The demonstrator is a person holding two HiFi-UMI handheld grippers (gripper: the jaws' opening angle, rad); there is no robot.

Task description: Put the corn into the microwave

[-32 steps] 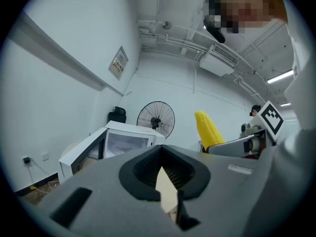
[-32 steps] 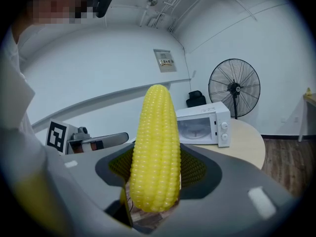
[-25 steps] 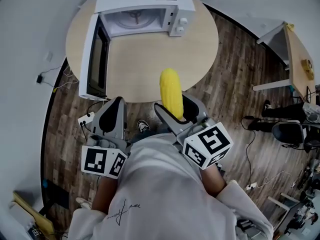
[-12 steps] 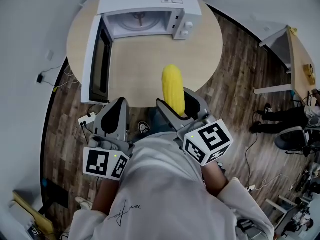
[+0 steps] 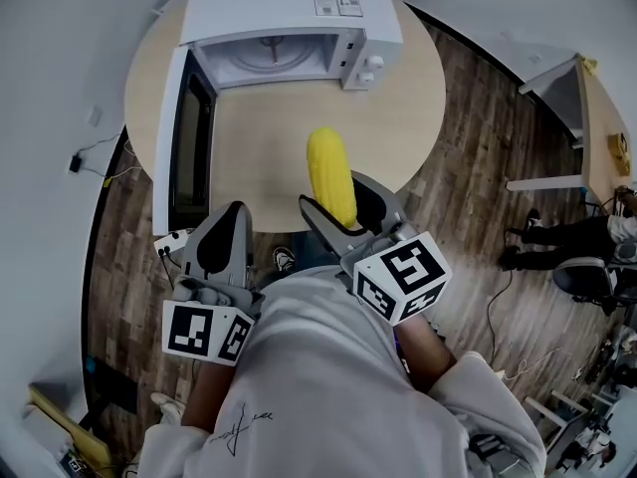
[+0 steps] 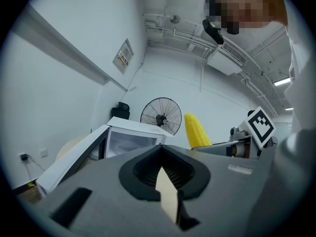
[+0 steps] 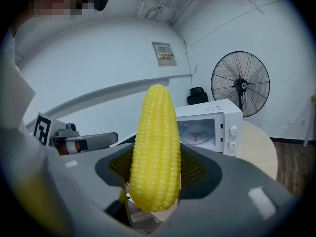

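A yellow corn cob stands upright between the jaws of my right gripper, which is shut on its lower half. It hangs over the near edge of the round beige table. The white microwave sits at the table's far side, its door swung open to the left and its glass turntable bare. In the right gripper view the corn fills the centre, with the microwave behind it to the right. My left gripper is shut and empty, low at the table's near left edge.
A standing fan is behind the microwave. Another table stands at the right, with dark chairs on the wooden floor. A power strip with cables lies on the floor by the left gripper.
My right gripper has carried the corn a little to the left and closer to the microwave's open front. The left gripper has hardly moved.
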